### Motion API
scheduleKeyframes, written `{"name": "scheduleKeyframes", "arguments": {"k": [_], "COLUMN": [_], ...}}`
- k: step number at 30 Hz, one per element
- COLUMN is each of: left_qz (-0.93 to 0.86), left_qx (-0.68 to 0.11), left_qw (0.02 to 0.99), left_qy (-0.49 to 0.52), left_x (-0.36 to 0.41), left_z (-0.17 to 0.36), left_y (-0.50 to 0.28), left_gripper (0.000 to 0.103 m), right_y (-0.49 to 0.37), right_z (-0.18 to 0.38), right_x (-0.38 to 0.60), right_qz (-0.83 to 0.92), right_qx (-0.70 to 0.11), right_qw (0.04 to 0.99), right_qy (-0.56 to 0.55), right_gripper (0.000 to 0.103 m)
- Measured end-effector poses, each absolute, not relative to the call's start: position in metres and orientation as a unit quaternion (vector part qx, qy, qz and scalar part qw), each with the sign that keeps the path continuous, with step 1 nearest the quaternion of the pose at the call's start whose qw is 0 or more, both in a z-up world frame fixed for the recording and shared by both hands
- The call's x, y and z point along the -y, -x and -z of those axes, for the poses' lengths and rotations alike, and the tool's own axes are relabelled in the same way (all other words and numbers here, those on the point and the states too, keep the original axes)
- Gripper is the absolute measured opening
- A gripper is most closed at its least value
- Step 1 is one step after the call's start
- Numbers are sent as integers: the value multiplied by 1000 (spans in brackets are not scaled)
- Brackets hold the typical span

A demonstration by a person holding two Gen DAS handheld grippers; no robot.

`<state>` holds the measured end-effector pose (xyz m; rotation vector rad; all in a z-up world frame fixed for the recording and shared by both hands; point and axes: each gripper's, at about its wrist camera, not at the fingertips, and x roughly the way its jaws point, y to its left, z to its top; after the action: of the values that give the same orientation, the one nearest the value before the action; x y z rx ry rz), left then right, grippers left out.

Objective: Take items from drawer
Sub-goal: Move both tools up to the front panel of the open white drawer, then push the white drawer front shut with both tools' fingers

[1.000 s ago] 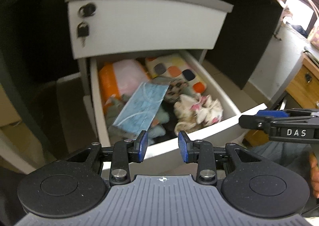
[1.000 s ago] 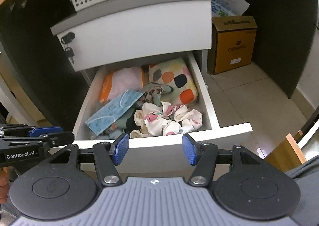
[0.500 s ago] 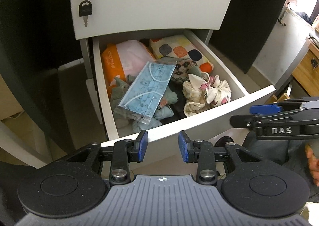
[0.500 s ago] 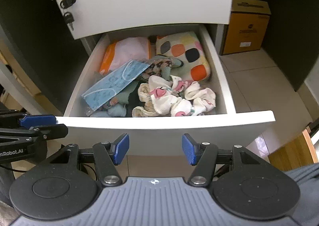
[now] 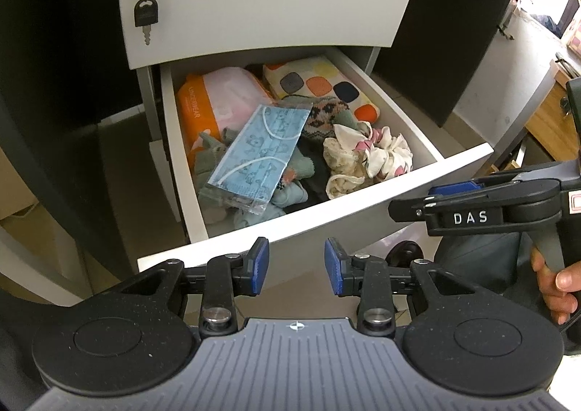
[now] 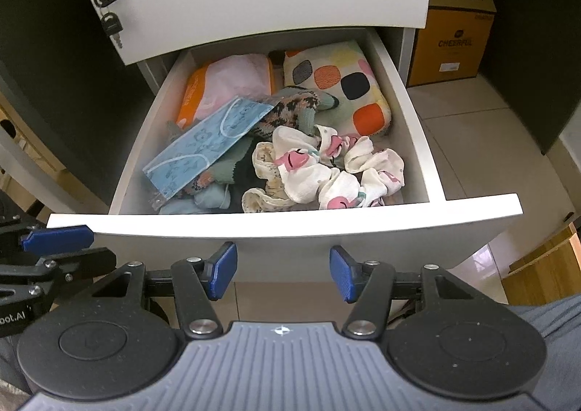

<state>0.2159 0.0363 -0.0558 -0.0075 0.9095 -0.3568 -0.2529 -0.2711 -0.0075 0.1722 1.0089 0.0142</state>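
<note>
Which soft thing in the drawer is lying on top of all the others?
The blue face mask in its clear wrapper. It lies slanted over the socks and the orange packet, with nothing covering it.

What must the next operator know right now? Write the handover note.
Left gripper: open, empty, in front of the drawer front.
Right gripper: open, empty, also short of the drawer.
Drawer is pulled open. Inside: bagged blue face mask on top at left, white floral scrunchies front right, spotted pouch and orange underwear pack at back.
Done: nothing is out.
Left: take every item out.
</note>
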Motion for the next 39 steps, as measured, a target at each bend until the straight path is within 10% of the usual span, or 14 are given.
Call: {"name": "scheduleKeyframes", "arguments": {"k": [39], "left_qz": [108], "left_qx": [-435], "left_qw": [892], "left_qy": [58], "left_x": [-46], "left_z": [86], "left_y": [-207], "left_gripper": [36], "right_y": [285], "right_z": [7], "right_x": [264], "right_qz": [15], "right_qx": [-407], "right_qw": [910], "right_qy": [-83], "right_gripper": [62]}}
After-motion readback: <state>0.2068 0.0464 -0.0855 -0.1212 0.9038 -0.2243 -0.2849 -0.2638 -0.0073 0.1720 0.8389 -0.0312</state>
